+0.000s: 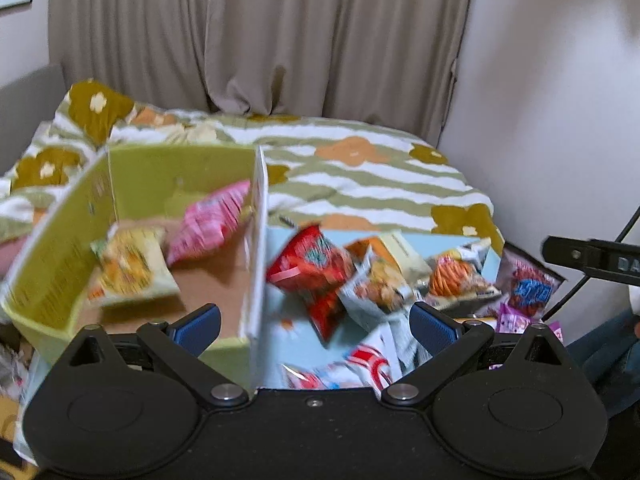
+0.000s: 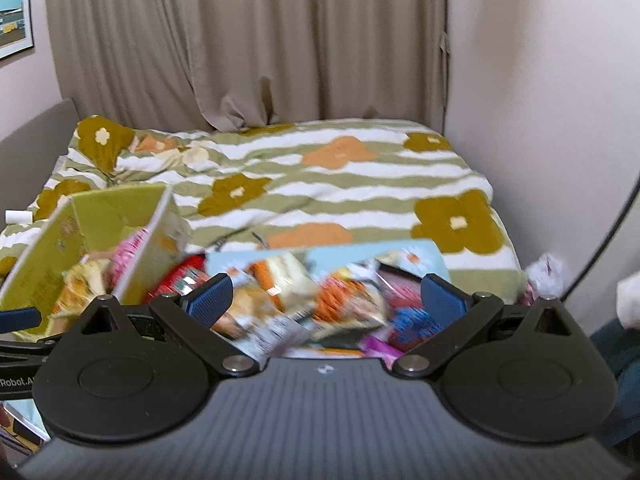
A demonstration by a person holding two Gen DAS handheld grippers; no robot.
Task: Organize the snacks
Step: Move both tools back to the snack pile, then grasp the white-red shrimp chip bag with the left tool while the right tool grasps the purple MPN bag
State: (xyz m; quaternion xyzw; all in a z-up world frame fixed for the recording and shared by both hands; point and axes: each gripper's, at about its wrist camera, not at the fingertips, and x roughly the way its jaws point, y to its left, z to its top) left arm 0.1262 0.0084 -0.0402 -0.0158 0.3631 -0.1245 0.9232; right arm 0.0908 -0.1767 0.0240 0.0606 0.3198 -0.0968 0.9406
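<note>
A green cardboard box (image 1: 52, 268) stands on the bed, at left. Inside lie a yellow snack bag (image 1: 128, 268) and a pink snack bag (image 1: 208, 220). To its right, a pile of snack bags lies on a light blue sheet (image 1: 276, 248): a red bag (image 1: 312, 268), a white bag (image 1: 380, 288), an orange one (image 1: 456, 276) and a purple one (image 1: 528, 288). My left gripper (image 1: 316, 322) is open and empty, over the box's right wall. My right gripper (image 2: 326, 300) is open and empty above the blurred pile (image 2: 344, 300). The box (image 2: 92, 216) shows at left in the right wrist view.
The bed has a striped flowered cover (image 1: 360, 176). Beige curtains (image 1: 260, 40) hang behind it and a white wall (image 1: 560, 100) stands at right. The right gripper's body (image 1: 592, 258) enters the left wrist view at right.
</note>
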